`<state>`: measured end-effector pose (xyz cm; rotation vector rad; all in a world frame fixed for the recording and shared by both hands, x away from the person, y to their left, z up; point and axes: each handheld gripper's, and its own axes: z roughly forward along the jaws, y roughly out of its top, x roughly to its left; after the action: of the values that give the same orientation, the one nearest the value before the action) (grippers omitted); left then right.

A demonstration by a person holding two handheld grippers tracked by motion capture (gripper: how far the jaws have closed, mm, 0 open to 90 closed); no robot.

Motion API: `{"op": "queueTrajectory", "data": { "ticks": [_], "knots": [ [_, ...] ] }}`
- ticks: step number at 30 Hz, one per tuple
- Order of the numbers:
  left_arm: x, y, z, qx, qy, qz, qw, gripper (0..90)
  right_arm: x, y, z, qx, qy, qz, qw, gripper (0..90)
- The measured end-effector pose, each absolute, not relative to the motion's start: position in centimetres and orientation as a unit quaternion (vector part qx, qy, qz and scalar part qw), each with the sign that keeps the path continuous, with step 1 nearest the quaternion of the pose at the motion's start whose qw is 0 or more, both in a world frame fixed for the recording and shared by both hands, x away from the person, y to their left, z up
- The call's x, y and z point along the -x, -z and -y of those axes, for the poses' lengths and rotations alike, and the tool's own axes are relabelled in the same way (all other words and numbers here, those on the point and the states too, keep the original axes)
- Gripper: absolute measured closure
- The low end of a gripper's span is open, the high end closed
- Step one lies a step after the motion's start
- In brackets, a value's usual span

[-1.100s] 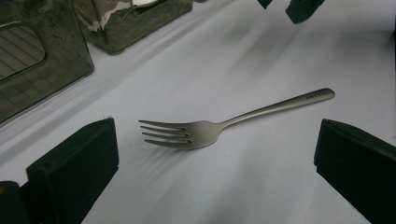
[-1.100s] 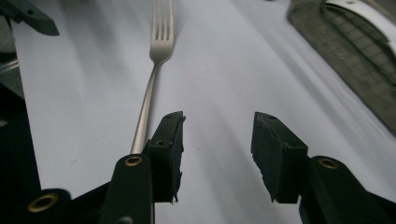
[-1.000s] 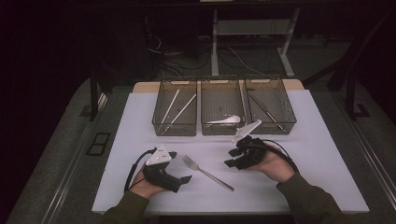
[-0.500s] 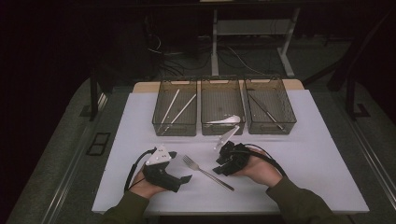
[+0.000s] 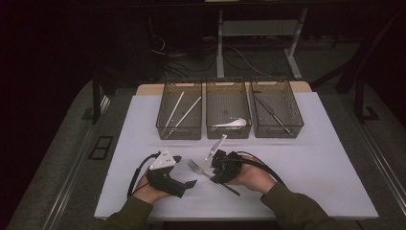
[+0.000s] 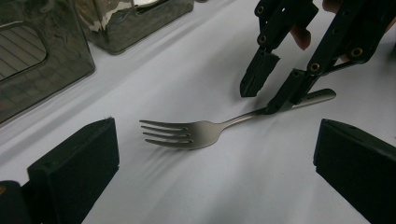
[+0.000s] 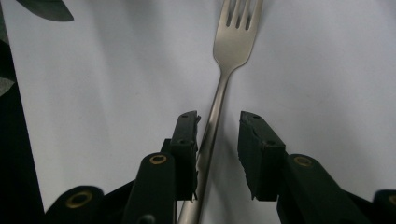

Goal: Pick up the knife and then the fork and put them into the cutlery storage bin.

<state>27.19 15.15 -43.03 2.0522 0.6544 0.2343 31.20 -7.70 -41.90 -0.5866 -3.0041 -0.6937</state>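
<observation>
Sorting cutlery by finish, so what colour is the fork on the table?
Plain silver-grey metal; the fork shows best in the left gripper view.

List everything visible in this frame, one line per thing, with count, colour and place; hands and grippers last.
fork: 1, silver, flat on the mat near the front edge, handle between the right gripper's jaws
bins: 3, dark see-through, in a row at the mat's far side
sticks: 2, pale, left bin
spoon: 1, white, middle bin
long utensil: 1, dark, right bin
mat: 1, white, over the table
left gripper: 1, black, open, left of the fork
right gripper: 1, black, jaws astride the fork's handle, closing, a gap on one side
</observation>
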Motion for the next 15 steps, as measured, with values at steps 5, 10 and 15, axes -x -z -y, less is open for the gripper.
{"op": "queueTrajectory", "data": {
  "ticks": [5,10,15],
  "knots": [
    [-27.2,43.0,-15.2,-0.837,-0.096,-0.267,0.469,0.0,-31.2,42.1,6.9,0.183,0.204,0.962,0.005,72.5],
    [-27.1,43.0,-15.2,-0.836,-0.095,-0.267,0.469,0.0,-31.1,42.2,6.3,0.173,0.184,0.968,-0.002,76.8],
    [-27.2,43.0,-15.2,-0.837,-0.097,-0.266,0.469,0.0,-30.9,42.0,5.7,0.166,0.167,0.972,-0.01,77.7]
  ]
}}
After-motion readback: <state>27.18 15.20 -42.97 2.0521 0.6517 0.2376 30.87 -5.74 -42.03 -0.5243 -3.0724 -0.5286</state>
